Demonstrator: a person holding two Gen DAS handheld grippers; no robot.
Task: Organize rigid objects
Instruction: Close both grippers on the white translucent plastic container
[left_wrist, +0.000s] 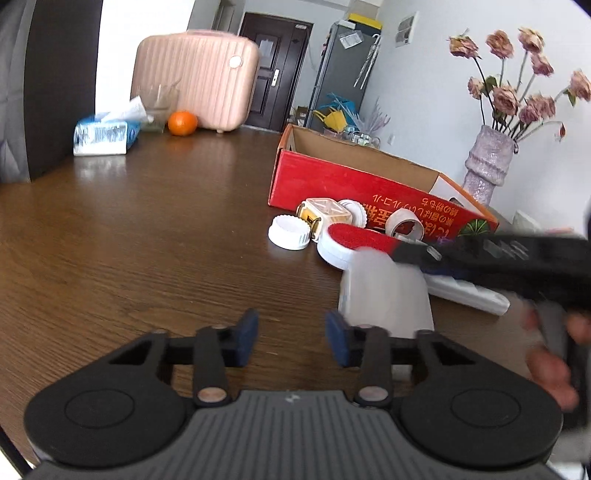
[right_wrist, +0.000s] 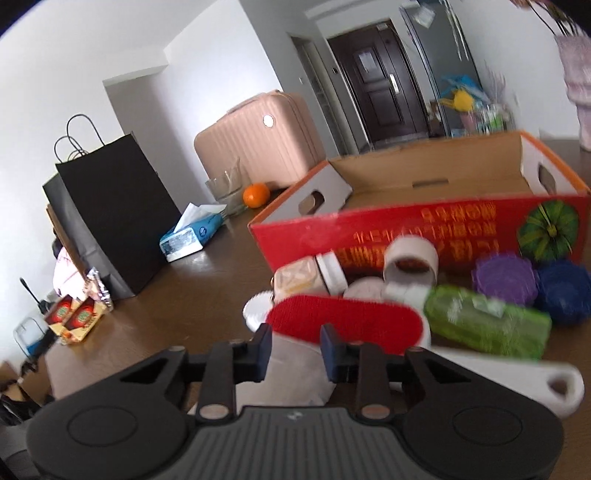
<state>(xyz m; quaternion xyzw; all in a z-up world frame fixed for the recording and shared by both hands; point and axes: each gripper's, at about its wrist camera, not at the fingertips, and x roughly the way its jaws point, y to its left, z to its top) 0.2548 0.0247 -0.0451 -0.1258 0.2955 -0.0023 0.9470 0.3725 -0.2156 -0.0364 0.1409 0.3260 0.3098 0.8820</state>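
A red cardboard box (left_wrist: 332, 177) (right_wrist: 388, 229) stands open on the brown table. In front of it lies a pile: white caps (left_wrist: 289, 232), a square clear container (left_wrist: 327, 214), a white ring (left_wrist: 404, 223), a red-faced lint brush with a white handle (left_wrist: 360, 236) (right_wrist: 343, 321), a green bottle (right_wrist: 487, 321), purple (right_wrist: 504, 278) and blue (right_wrist: 563, 291) lids. My right gripper (right_wrist: 294, 350) is shut on a white translucent bottle (right_wrist: 291, 365) (left_wrist: 384, 291) and holds it just before the pile. My left gripper (left_wrist: 291, 338) is open and empty, left of that bottle.
A tissue pack (left_wrist: 105, 134), a glass (left_wrist: 159, 107), an orange (left_wrist: 182, 123) and a pink case (left_wrist: 199, 77) stand at the table's far side. A vase of dried roses (left_wrist: 487, 166) stands right of the box. A black paper bag (right_wrist: 107, 218) and snack packs (right_wrist: 74, 317) are at the left.
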